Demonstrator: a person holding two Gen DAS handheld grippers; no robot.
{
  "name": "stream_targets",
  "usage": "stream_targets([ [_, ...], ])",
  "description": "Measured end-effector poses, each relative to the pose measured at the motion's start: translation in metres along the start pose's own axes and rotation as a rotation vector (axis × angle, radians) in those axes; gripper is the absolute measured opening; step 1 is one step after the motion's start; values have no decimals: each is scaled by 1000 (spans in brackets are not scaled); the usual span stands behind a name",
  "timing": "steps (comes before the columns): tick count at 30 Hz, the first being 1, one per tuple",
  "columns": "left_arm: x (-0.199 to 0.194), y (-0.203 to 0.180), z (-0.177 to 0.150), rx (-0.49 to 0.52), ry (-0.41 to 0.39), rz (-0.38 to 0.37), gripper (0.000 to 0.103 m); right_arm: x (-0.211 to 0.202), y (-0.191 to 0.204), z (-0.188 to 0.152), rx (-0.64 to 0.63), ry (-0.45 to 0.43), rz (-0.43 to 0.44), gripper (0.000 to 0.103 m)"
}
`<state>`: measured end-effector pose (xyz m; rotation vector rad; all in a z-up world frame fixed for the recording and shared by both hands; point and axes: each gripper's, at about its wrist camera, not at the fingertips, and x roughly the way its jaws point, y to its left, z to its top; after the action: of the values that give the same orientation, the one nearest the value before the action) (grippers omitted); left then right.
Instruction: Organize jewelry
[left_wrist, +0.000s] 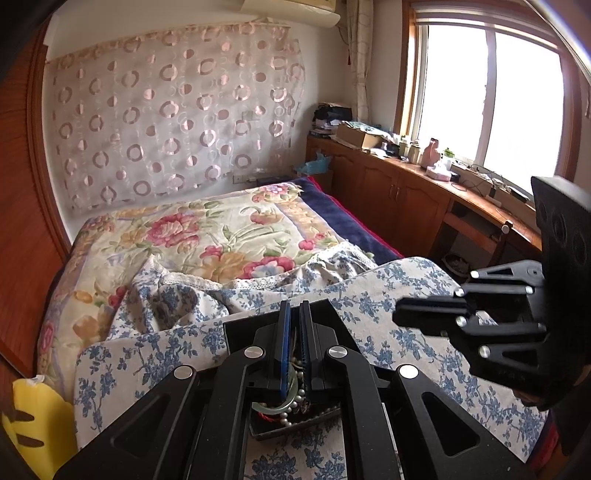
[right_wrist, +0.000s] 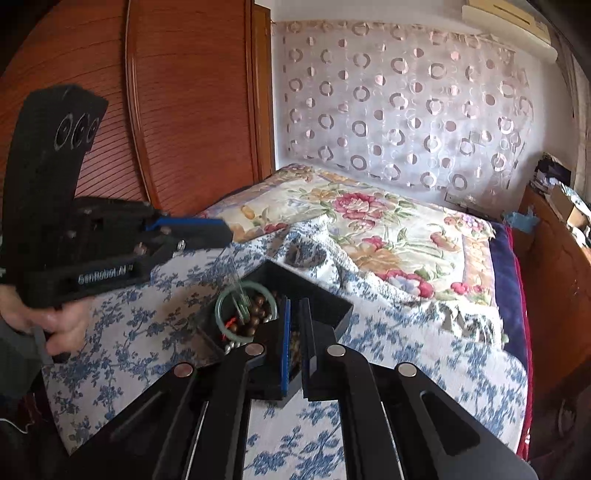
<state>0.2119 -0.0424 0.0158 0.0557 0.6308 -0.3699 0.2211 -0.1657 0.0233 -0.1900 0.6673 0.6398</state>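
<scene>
Right-wrist view puts the black tray (right_wrist: 314, 295) of jewelry on the blue-flowered cloth (right_wrist: 147, 332) directly under and ahead of the right gripper (right_wrist: 294, 325), whose jaws are together and empty, just over the tray's near wall. A green bangle (right_wrist: 221, 314) and brown beads (right_wrist: 258, 314) lie in the tray's left half, left of that gripper. The left gripper (right_wrist: 225, 230), also closed with nothing clearly in it, hovers above them and looks nearer the bangle.

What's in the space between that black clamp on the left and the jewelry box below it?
In the right wrist view, only blue-flowered bedcover shows between the left gripper and the black box; something faint, blurred hangs there.
</scene>
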Motion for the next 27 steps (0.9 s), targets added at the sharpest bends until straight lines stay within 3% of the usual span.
stream_targets([
  [9,-6,-1,-19,0,25,6,27,-3,9,-44,50,50,19,6],
  [16,-9,-1,-42,-7,58,24,51,-2,21,-79,69,109,28,6],
  [18,-10,0,-50,-14,66,27,61,-1,25,-90,70,126,27,9],
  [20,-11,1,-60,-19,82,34,71,0,27,-100,78,139,26,23],
  [27,-9,5,-93,-26,150,54,75,10,36,-126,87,204,46,23],
])
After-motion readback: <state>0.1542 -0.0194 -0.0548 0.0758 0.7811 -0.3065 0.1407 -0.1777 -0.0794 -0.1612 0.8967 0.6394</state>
